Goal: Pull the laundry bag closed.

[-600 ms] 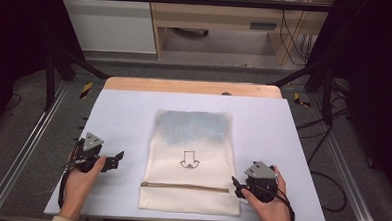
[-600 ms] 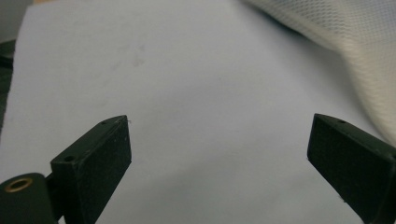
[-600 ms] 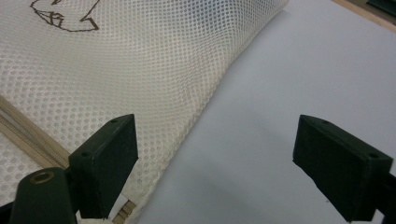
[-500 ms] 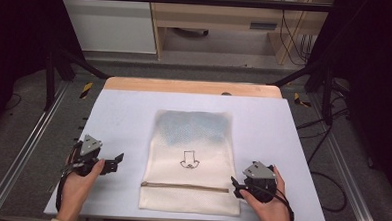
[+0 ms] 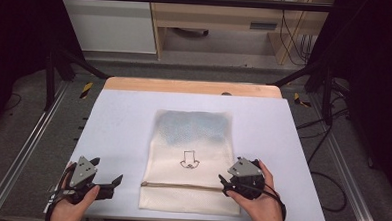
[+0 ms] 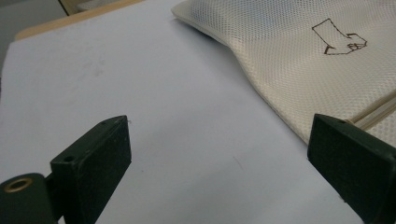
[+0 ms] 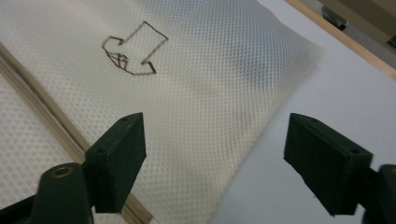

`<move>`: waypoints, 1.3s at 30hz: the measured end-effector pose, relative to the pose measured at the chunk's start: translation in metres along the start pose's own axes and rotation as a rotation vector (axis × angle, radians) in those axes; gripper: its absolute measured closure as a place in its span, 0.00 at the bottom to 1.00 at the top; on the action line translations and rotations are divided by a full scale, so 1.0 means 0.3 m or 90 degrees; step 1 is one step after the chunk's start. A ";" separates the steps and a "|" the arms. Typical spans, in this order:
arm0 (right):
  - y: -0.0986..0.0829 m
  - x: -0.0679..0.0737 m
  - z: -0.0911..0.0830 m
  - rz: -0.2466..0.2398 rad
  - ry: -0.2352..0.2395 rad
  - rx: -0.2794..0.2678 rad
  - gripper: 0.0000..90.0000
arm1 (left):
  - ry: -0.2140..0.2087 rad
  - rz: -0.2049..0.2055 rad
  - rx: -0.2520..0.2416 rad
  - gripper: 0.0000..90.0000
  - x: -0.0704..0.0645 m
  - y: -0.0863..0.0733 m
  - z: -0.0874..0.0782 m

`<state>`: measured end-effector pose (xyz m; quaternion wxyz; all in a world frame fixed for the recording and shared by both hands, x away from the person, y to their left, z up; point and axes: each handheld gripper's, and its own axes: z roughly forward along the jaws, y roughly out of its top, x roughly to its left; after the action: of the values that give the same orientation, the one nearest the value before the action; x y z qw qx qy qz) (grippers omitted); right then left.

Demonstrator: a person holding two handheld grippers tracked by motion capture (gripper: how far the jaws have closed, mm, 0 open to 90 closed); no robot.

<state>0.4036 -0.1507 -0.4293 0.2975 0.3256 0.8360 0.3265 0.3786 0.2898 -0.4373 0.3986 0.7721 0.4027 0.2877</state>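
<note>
The mesh bag (image 5: 190, 158) lies flat in the middle of the white table (image 5: 123, 122), with its zipper (image 5: 180, 186) running across near the person's edge and a small drawn mark (image 5: 188, 158) on the top. Nothing is gripped yet, so I judge that the work is only at its start: the bag is not lifted, not folded and not opened, and every step on it is left to do. The left gripper (image 5: 107, 179) rests on the bare table just beside the bag's left edge, and its jaws stand wide apart with nothing between them. The right gripper (image 5: 225, 183) is at the bag's right edge near the zipper's end, also with jaws spread and empty. Compared with the earlier frame, both grippers have moved a little nearer to the bag, while the bag itself has not shifted.
</note>
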 end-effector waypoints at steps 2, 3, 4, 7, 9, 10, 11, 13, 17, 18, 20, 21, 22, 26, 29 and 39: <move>0.035 0.011 0.003 -0.014 0.011 0.006 0.27 | 0.016 0.008 -0.006 0.07 0.004 0.000 -0.004; 0.077 0.028 0.007 -0.033 0.019 0.003 0.31 | 0.022 0.007 -0.009 0.07 0.006 0.001 -0.005; 0.099 0.033 0.009 -0.039 0.031 0.007 0.31 | 0.041 0.008 -0.018 0.07 0.012 -0.001 -0.004; 0.164 0.049 0.015 -0.054 0.050 0.002 0.35 | 0.039 0.002 -0.018 0.07 0.018 -0.003 -0.001; 0.187 0.052 0.016 -0.063 0.055 -0.003 0.35 | 0.040 0.001 -0.020 0.07 0.021 -0.003 -0.002; 0.209 0.055 0.016 -0.070 0.055 -0.008 0.35 | 0.041 0.002 -0.019 0.07 0.022 -0.003 -0.002; 0.230 0.057 0.015 -0.073 0.056 -0.014 0.35 | 0.043 0.002 -0.015 0.07 0.023 -0.004 -0.001; 0.268 0.063 0.019 -0.077 0.066 -0.017 0.35 | 0.041 -0.006 -0.012 0.07 0.025 -0.006 -0.003; 0.325 0.081 0.033 -0.090 0.074 -0.012 0.31 | 0.042 -0.011 -0.009 0.07 0.031 -0.005 0.000; 0.335 0.087 0.039 -0.093 0.078 -0.009 0.30 | 0.043 -0.017 -0.010 0.07 0.035 -0.004 0.000; 0.352 0.102 0.051 -0.099 0.084 -0.006 0.28 | 0.043 -0.021 -0.014 0.07 0.041 -0.003 -0.003; 0.357 0.111 0.056 -0.104 0.086 -0.008 0.29 | 0.046 -0.023 -0.016 0.07 0.045 -0.003 -0.006; 0.366 0.131 0.069 -0.114 0.097 0.001 0.30 | 0.049 -0.026 -0.018 0.07 0.049 -0.003 -0.010; 0.378 0.158 0.087 -0.127 0.117 0.008 0.36 | 0.054 -0.036 -0.013 0.07 0.069 -0.007 -0.017; 0.394 0.179 0.098 -0.133 0.139 0.013 0.43 | 0.055 -0.049 -0.006 0.07 0.083 -0.013 -0.018; 0.458 0.235 0.125 -0.177 0.196 0.040 0.61 | 0.047 -0.065 -0.017 0.08 0.104 -0.010 -0.045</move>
<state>0.4352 -0.0065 -0.3708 0.1981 0.1626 0.9183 0.3017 0.3830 0.3226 -0.4292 0.4080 0.7342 0.4520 0.3004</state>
